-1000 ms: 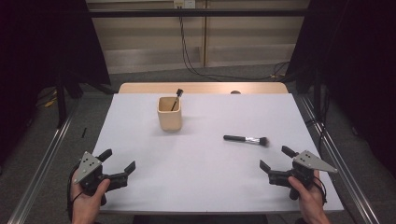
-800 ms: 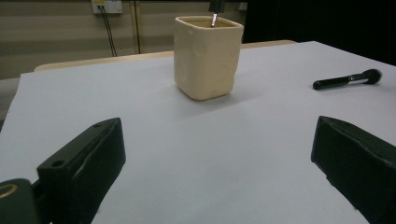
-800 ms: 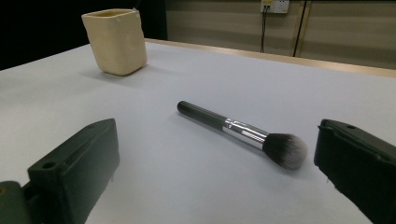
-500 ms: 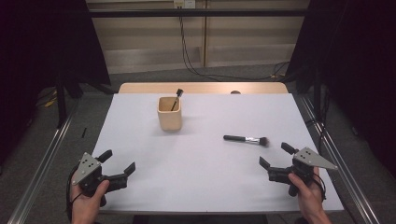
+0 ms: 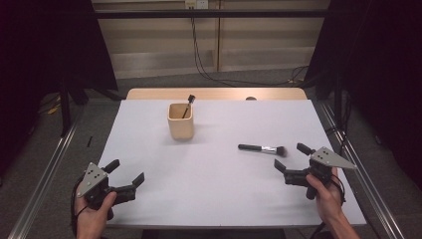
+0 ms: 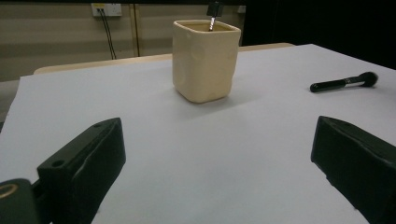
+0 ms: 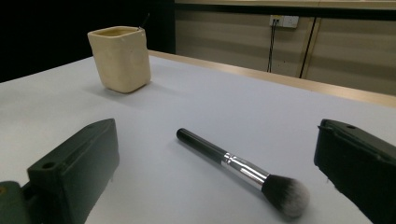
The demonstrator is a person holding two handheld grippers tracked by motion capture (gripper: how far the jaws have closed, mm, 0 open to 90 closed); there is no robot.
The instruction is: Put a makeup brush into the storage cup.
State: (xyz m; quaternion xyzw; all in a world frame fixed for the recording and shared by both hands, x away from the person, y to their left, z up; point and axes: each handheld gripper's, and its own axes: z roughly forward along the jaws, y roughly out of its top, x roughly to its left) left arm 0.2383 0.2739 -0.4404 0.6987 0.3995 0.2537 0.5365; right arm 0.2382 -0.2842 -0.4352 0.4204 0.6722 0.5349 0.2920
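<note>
A cream, square-sided cup (image 5: 180,120) stood upright on the white table cover (image 5: 209,179), toward 12 o'clock of the surface and slightly left of centre. One slim dark-handled brush (image 5: 188,104) stood inside the cup, leaning against its far right corner with its tip above the rim; whether the cup held anything else could not be told.

A makeup brush (image 5: 262,148) with black handle, silver ferrule and dark bristles lay flat on the cover at about 3 o'clock, bristles pointing right.

The left gripper (image 5: 124,175) was held at 7 o'clock, jaws spread wide, grasping nothing. The right gripper (image 5: 292,158) was held at 4 o'clock, jaws likewise released and empty, just beside the bristle end of the makeup brush, apart from it
</note>
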